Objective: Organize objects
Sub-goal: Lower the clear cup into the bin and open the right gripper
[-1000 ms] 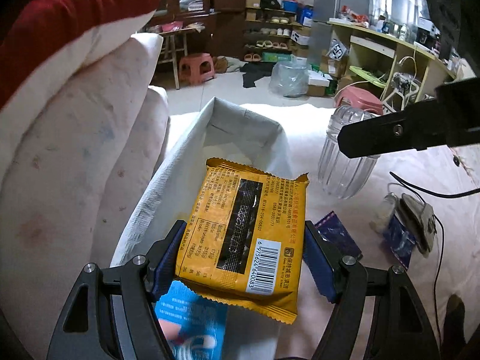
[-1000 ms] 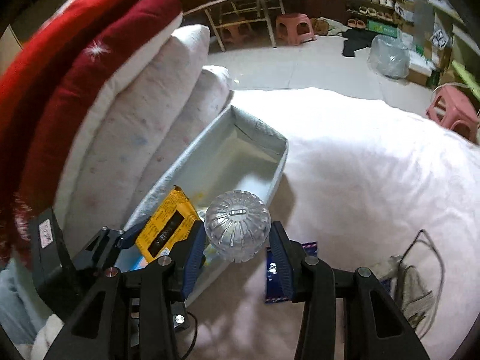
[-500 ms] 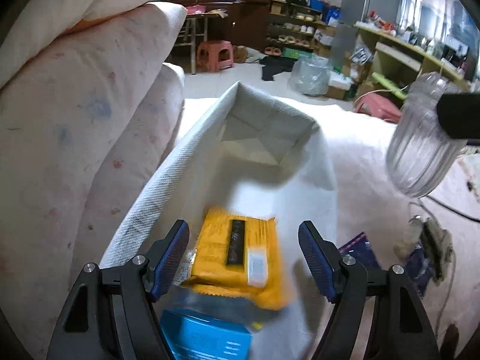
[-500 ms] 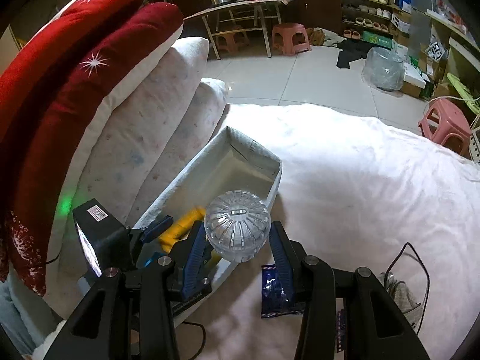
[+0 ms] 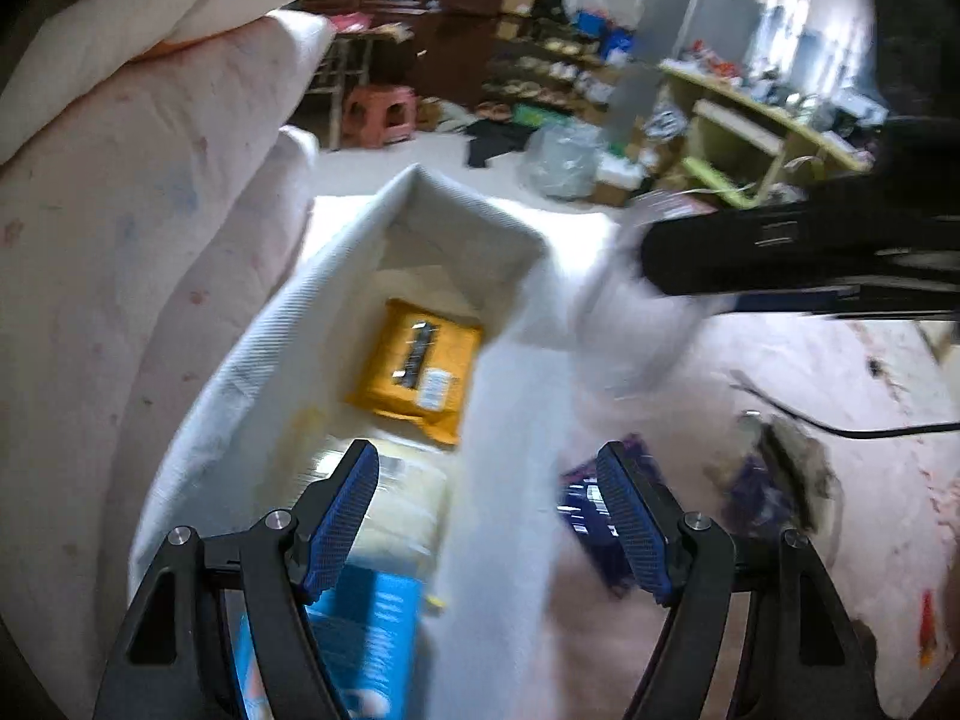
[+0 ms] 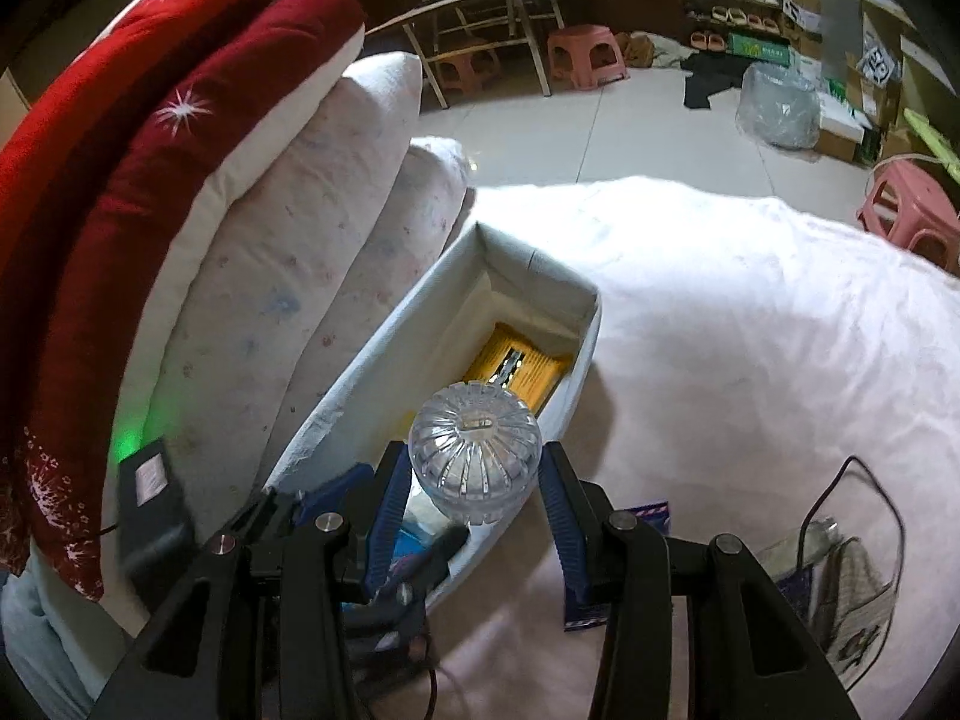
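A yellow snack packet [image 5: 420, 372] lies flat on the floor of the white fabric bin [image 5: 480, 210], past a pale packet [image 5: 396, 516] and a blue one [image 5: 372, 630]. My left gripper [image 5: 489, 492] hangs open over the bin's right wall with nothing between its blue pads. My right gripper [image 6: 474, 471] is shut on a clear ribbed plastic jar [image 6: 474, 450], held just above the bin's [image 6: 534, 276] near right edge. The yellow packet [image 6: 516, 369] shows beyond the jar. In the left wrist view the jar [image 5: 630, 312] is a blur under the right gripper's black finger [image 5: 780, 258].
Stacked white and red quilts [image 6: 240, 228] press against the bin's left side. A dark blue packet [image 5: 585, 504] lies on the pale bed cover right of the bin. Farther right are a black cable [image 6: 870, 480] and a small cloth heap [image 6: 852, 576]. Pink stools [image 6: 588, 54] stand on the floor.
The yellow packet has left the left gripper's jaws and dropped into the bin; the left gripper is now empty. The right gripper has carried the jar closer to the bin.
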Tool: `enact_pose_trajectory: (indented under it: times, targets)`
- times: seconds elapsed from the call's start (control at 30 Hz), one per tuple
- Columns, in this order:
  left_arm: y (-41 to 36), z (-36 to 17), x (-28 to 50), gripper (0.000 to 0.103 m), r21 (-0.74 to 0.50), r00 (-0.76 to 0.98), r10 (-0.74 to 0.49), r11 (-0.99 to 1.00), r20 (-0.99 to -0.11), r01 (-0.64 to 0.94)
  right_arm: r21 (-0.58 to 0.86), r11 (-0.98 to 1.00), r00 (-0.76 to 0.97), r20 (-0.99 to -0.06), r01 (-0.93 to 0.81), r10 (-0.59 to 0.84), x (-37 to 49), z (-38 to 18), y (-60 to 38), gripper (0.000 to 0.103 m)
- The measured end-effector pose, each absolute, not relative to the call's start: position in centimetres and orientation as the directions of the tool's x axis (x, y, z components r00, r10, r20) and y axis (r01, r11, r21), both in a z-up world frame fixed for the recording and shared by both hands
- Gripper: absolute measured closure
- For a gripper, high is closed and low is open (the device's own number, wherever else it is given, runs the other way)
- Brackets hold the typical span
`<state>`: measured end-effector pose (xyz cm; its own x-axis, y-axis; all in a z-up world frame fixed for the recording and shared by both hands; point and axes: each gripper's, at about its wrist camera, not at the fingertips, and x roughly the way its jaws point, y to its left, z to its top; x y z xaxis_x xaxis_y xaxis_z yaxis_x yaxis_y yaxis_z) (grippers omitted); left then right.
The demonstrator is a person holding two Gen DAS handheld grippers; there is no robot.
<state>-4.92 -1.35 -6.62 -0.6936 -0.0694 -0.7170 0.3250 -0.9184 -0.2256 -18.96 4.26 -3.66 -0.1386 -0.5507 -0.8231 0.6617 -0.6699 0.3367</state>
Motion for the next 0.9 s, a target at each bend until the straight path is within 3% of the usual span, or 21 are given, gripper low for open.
enact_pose_trajectory:
  times: [0.13, 0.33, 0.4, 0.43, 0.7, 0.9]
  targets:
    - [-0.1, -5.6, -4.5, 0.029, -0.241, -0.756, -0.012, -0.944, -0.654, 0.224, 0.366, -0.654, -0.103, -0.820, 0.662, -0.563, -18.5, -4.5, 4.6, 0.060]
    - [0.6, -5.2, -4.3, 0.029, -0.178, -0.781, -0.035, -0.967, -0.624, 0.185, 0.405, -0.602, -0.024, -0.816, 0.688, -0.577, -17.3, -5.0, 4.7, 0.060]
    - [0.6, -5.4, -4.3, 0.053, -0.177, -0.779, -0.029, -0.968, -0.627, 0.179, 0.410, -0.587, -0.006, -0.816, 0.698, -0.578, -16.8, -5.0, 4.4, 0.060]
    - [0.5, -5.5, -4.3, 0.060, -0.190, -0.779, -0.020, -0.966, -0.626, 0.178, 0.412, -0.577, 0.004, -0.817, 0.705, -0.577, -16.6, -5.0, 4.2, 0.060]
    - [-1.3, -5.7, -4.3, 0.060, -0.210, -0.751, -0.085, -0.934, -0.655, 0.289, 0.372, -0.563, -0.010, -0.828, 0.738, -0.560, -15.2, -4.9, 3.8, 0.061]
    - [-3.2, -7.5, -4.9, 0.060, -0.230, -0.659, -0.088, -0.896, -0.747, 0.380, 0.349, -0.598, -0.068, -0.824, 0.722, -0.563, -15.7, -4.7, 5.9, 0.060]
